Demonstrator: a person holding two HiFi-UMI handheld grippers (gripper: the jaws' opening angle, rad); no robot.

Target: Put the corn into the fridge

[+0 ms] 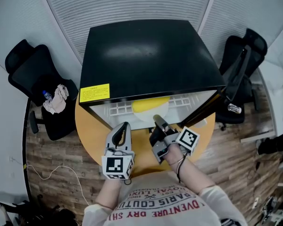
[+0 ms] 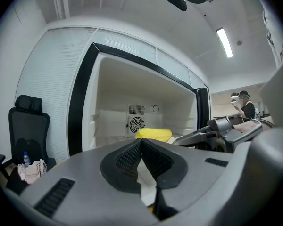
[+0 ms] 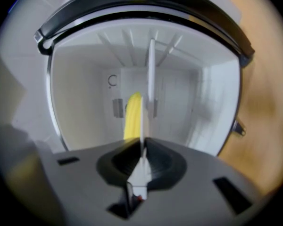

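The yellow corn (image 1: 150,105) lies inside the open black fridge (image 1: 146,55), on its white floor. It shows in the left gripper view as corn (image 2: 153,134) in front of the back-wall fan. In the right gripper view, which is rolled sideways, the corn (image 3: 132,117) stands as a yellow strip. My left gripper (image 1: 124,127) is in front of the fridge opening, shut and empty. My right gripper (image 1: 156,121) is just outside the opening, also shut with nothing in it. Both jaw pairs (image 2: 141,142) (image 3: 143,147) point at the corn.
The fridge stands on a round wooden table (image 1: 92,135); its door (image 1: 212,108) hangs open at the right. A black chair (image 1: 37,79) holding a bottle and a cloth (image 1: 56,100) is on the left, another chair (image 1: 245,46) on the right. A person (image 2: 245,108) stands far off.
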